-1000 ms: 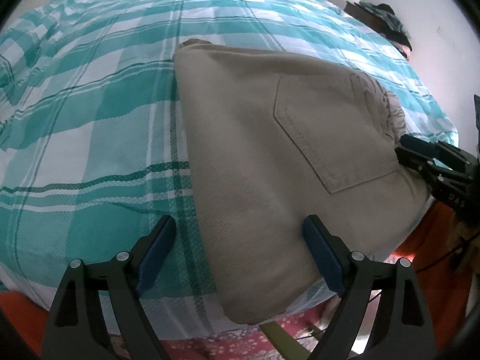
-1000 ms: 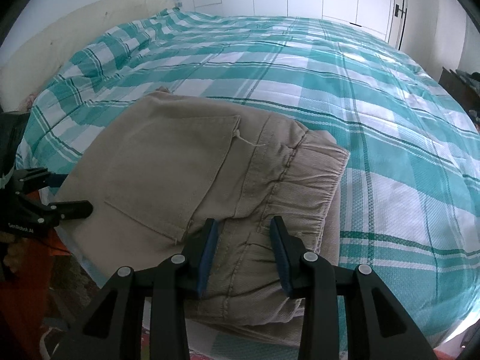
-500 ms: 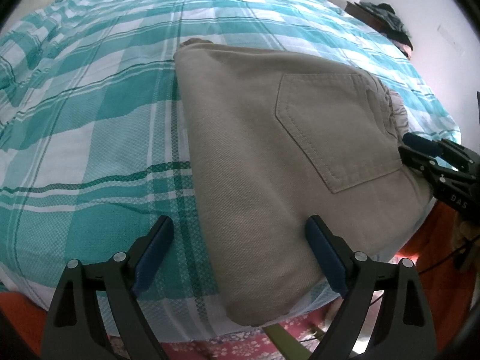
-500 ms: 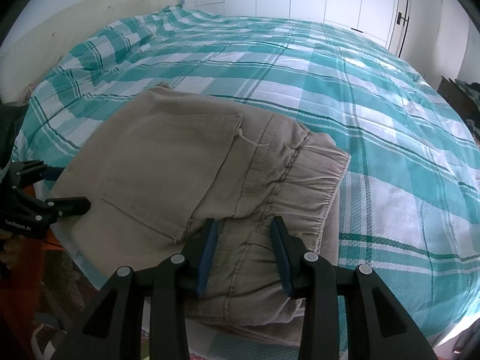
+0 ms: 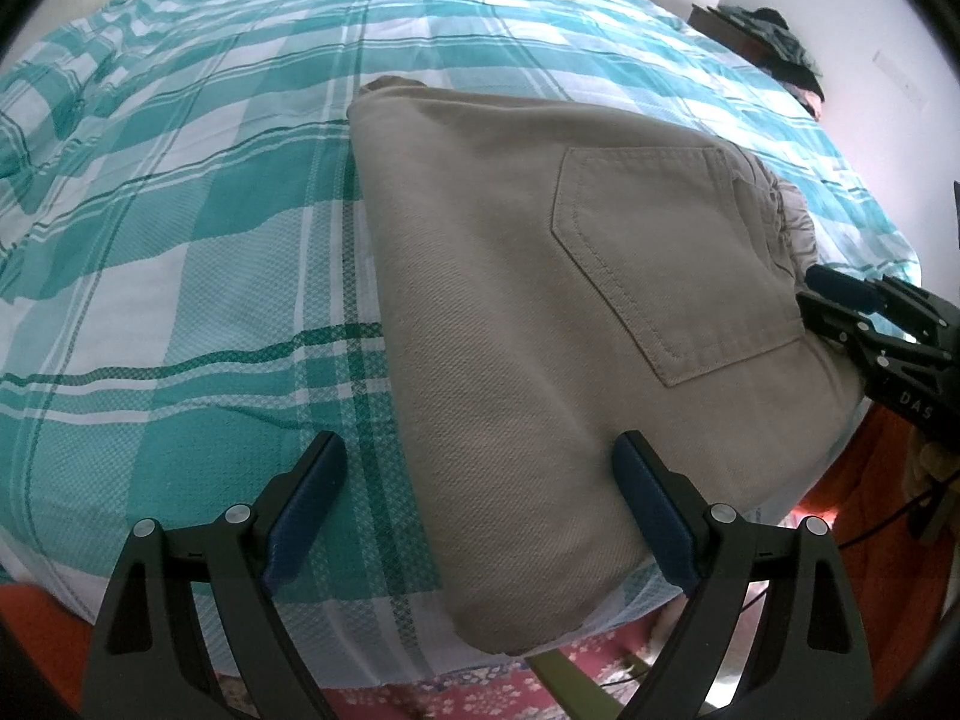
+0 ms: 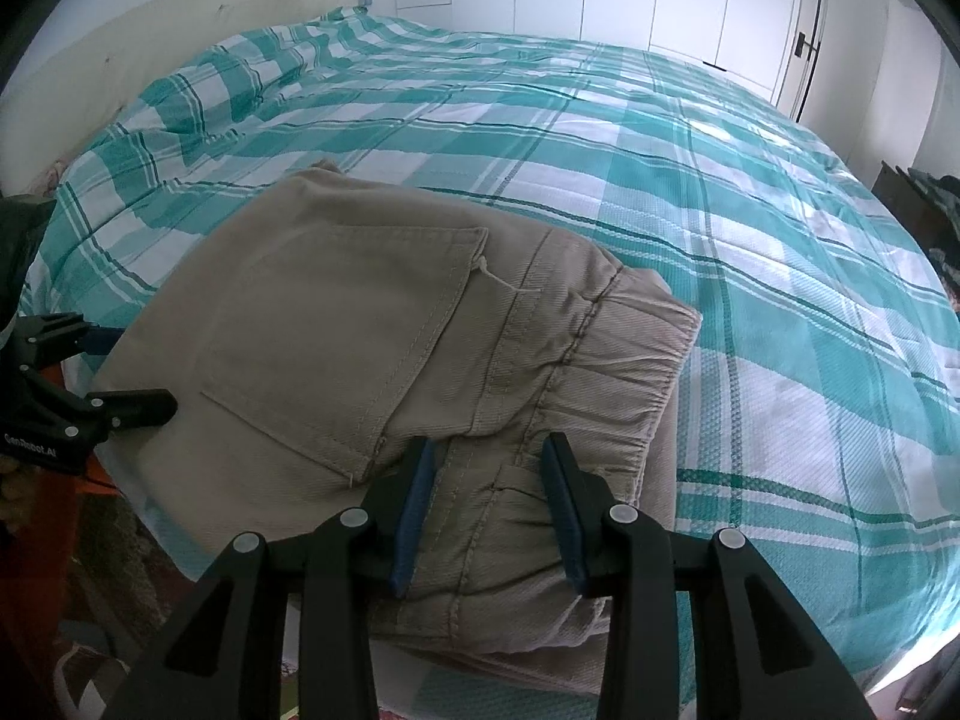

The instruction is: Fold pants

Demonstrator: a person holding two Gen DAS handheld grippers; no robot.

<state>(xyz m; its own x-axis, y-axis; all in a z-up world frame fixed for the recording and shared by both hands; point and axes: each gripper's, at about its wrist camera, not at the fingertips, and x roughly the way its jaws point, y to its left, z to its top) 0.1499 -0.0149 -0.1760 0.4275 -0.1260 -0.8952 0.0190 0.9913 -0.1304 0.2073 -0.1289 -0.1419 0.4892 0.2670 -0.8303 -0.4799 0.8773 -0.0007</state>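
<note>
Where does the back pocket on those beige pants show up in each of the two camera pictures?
Left wrist view: the back pocket sits right of centre on the pants.
Right wrist view: the pocket lies left of centre, just above the right hand-held gripper.
Shared landmark: the gathered elastic waistband, next to the pocket in both views.

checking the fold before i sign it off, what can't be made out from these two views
- Left wrist view: the pants waistband end is hidden behind the right tool.
- Right wrist view: the pants' lower layers are covered by the top fold and cut off behind the right tool.
- Right wrist view: the left tool is cut off by the left edge.
- Left wrist view: the dark pile is too small to identify.
</note>
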